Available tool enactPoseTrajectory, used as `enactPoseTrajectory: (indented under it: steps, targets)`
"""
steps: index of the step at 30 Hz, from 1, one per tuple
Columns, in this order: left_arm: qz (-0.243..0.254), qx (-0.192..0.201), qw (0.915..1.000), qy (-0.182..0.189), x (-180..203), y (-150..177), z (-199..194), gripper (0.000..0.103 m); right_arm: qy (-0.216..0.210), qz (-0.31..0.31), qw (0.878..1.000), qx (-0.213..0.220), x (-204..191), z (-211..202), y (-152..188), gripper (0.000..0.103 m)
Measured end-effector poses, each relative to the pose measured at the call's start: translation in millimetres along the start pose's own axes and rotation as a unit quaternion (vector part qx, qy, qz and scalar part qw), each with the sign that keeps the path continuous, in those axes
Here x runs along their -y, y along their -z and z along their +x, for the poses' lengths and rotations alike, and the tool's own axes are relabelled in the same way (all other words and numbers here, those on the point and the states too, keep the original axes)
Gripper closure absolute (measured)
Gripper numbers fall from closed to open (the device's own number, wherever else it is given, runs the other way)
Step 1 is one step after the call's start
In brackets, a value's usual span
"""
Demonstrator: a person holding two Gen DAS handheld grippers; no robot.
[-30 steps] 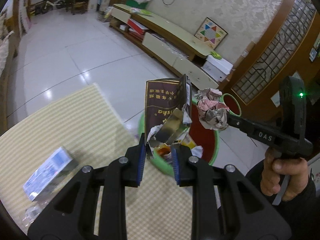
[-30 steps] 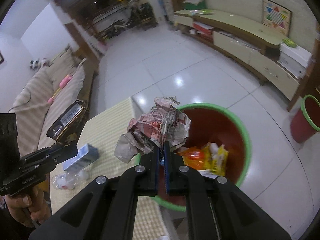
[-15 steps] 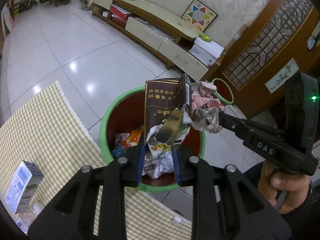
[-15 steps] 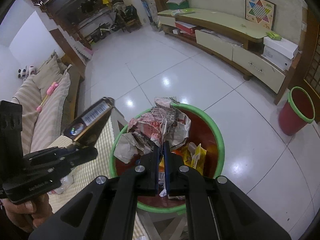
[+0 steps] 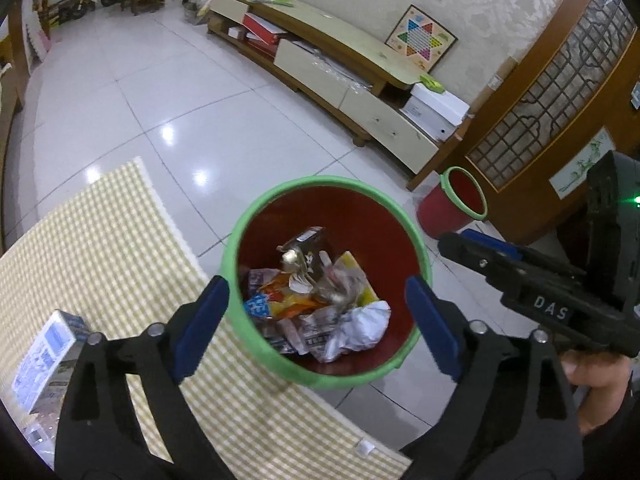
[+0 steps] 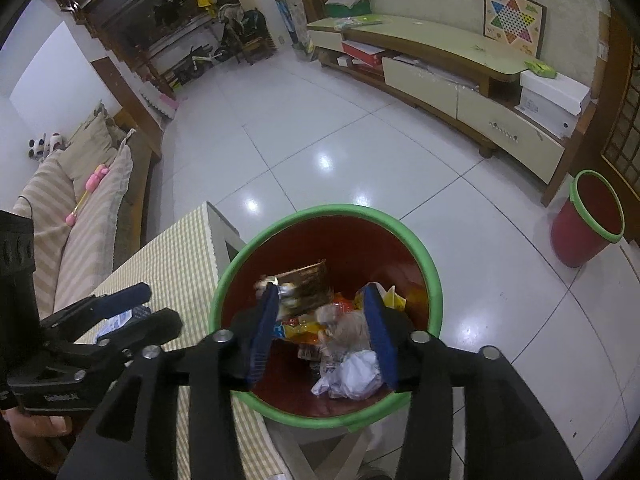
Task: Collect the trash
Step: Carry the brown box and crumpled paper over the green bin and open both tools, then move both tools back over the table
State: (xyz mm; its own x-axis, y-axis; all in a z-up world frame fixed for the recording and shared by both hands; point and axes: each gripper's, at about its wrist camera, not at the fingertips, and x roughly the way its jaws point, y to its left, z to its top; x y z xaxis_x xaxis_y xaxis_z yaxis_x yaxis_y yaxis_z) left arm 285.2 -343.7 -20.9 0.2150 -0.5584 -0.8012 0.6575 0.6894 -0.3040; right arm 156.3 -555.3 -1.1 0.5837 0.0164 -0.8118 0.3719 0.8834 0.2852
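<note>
With both the left claw (image 5: 316,312) and right claw (image 6: 324,332) spread empty over the green-rimmed bin (image 5: 240,232), retreat upward, then fetch the blue-white carton (image 5: 44,356) at eight o'clock on the worktop (image 5: 100,232).

Both grippers hang over the mouth of the bin (image 5: 326,180), and nothing sits between either pair of spread fingers. Straight below the left gripper (image 5: 316,312), the trash pile (image 5: 320,300) fills the bin's floor; the red walls above it stay bare. The right gripper (image 6: 324,328) crowds in from the right of the left fingers. Left of those fingers, a small box (image 5: 48,356) stands on the checked tablecloth (image 5: 104,248). Beyond the fingertips, open white floor (image 5: 160,92).
</note>
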Motion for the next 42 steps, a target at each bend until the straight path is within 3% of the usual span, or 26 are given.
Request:
enactPoseTrajectory:
  steps: [3,8,12,20,28,42]
  targets:
    - [0.0,0.005,0.9998,-0.02,-8.0,5.1,-11.0,0.006,0.004,-0.008,1.0,0.001,-6.2,2.3,1.3,0.03]
    - [0.02,0.009,0.9987,-0.046,-20.5,20.2,-37.4,0.005,-0.004,-0.032,0.999,-0.001,-27.8,7.8,1.9,0.021]
    - [0.007,0.015,0.9979,-0.062,-44.7,39.4,-63.7,0.005,-0.014,-0.061,0.998,-0.005,-53.6,12.5,5.0,0.016]
    - [-0.026,0.024,0.9929,-0.114,-106.3,92.5,-111.7,0.005,-0.033,-0.128,0.991,-0.031,-110.3,30.7,27.4,0.014]
    - [-0.067,-0.001,0.9864,-0.15,-174.0,138.6,-129.9,0.005,-0.04,-0.193,0.979,-0.054,-156.0,47.6,56.9,0.014]
    - [-0.038,-0.082,0.9817,-0.168,-224.9,161.8,-89.3,0.005,-0.039,-0.258,0.961,-0.089,-200.7,73.4,90.7,0.013]
